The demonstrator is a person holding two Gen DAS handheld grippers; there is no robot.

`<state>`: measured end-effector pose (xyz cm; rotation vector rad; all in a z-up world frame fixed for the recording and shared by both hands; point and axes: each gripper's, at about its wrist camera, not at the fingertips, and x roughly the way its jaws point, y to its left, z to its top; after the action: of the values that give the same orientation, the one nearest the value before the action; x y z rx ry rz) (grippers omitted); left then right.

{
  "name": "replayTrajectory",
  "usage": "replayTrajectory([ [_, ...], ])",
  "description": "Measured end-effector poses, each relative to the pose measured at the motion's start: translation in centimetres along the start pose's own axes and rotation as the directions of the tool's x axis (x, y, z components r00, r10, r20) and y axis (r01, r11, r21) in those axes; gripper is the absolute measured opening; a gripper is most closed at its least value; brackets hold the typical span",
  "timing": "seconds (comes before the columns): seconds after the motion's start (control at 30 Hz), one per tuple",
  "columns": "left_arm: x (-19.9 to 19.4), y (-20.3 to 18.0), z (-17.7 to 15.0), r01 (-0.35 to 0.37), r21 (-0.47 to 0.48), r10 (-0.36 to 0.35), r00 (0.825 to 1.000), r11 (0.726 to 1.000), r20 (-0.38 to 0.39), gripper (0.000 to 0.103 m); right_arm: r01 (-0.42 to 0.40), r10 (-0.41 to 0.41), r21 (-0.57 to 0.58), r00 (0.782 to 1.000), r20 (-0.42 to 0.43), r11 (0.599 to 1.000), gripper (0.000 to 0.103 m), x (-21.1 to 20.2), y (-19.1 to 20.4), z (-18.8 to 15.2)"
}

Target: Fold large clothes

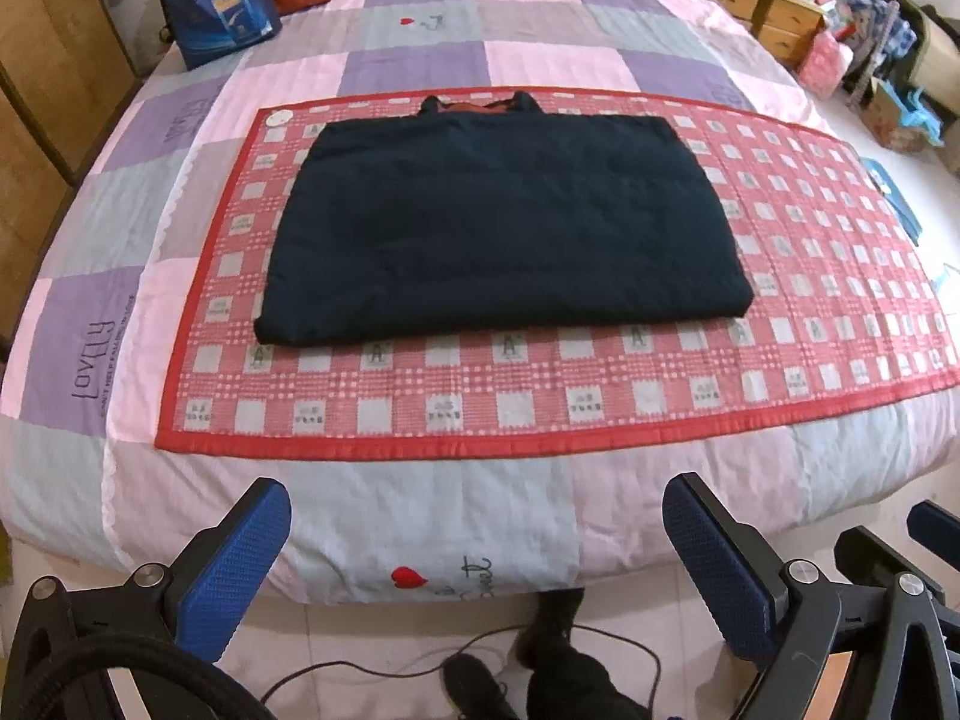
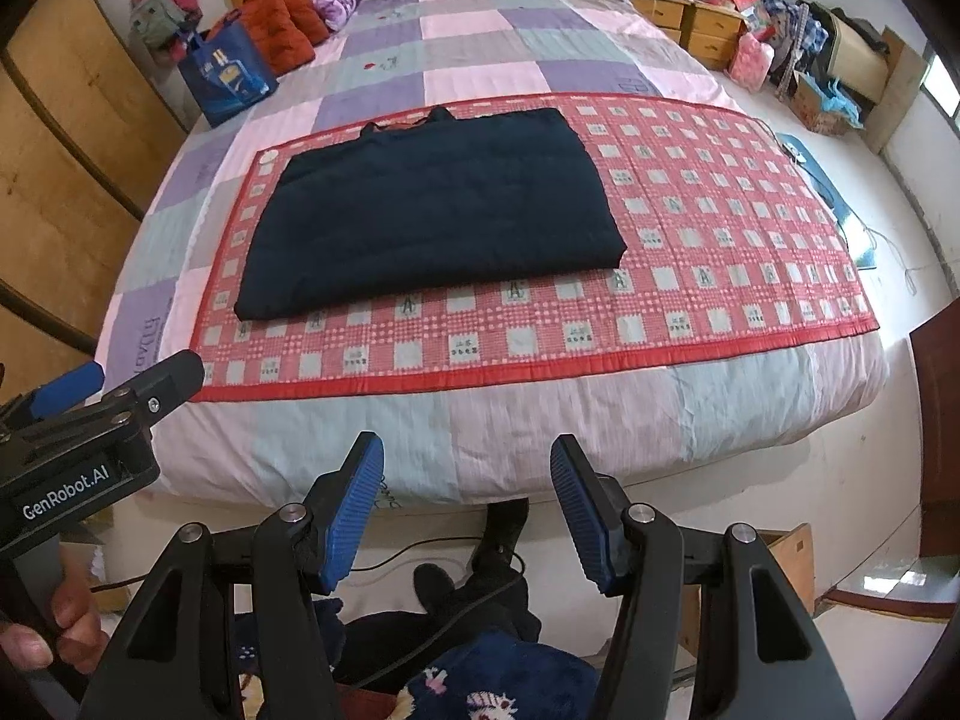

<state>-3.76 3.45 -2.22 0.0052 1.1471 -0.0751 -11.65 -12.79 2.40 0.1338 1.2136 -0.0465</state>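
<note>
Between my left gripper jaws, spread wide with nothing in them, and my right gripper jaws, also parted and empty, I see the bed edge. Well beyond both, the dark folded garment lies flat on the red checked mat.

**Dark navy padded garment, folded**

One dark navy quilted garment lay flat, folded into a neat rectangle, on a red checked mat spread across the bed. Its collar, with a reddish lining, showed at the far edge.
</note>
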Motion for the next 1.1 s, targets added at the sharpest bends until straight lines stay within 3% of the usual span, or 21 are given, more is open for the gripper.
replayTrajectory([
  [1.1,0.9,0.3,1.0,0.000,0.001,0.000,1.000,1.000,-0.003,0.102,0.001,-0.001,0.007,1.000,-0.008,1.000,0.062,0.7,0.3,1.0],
])
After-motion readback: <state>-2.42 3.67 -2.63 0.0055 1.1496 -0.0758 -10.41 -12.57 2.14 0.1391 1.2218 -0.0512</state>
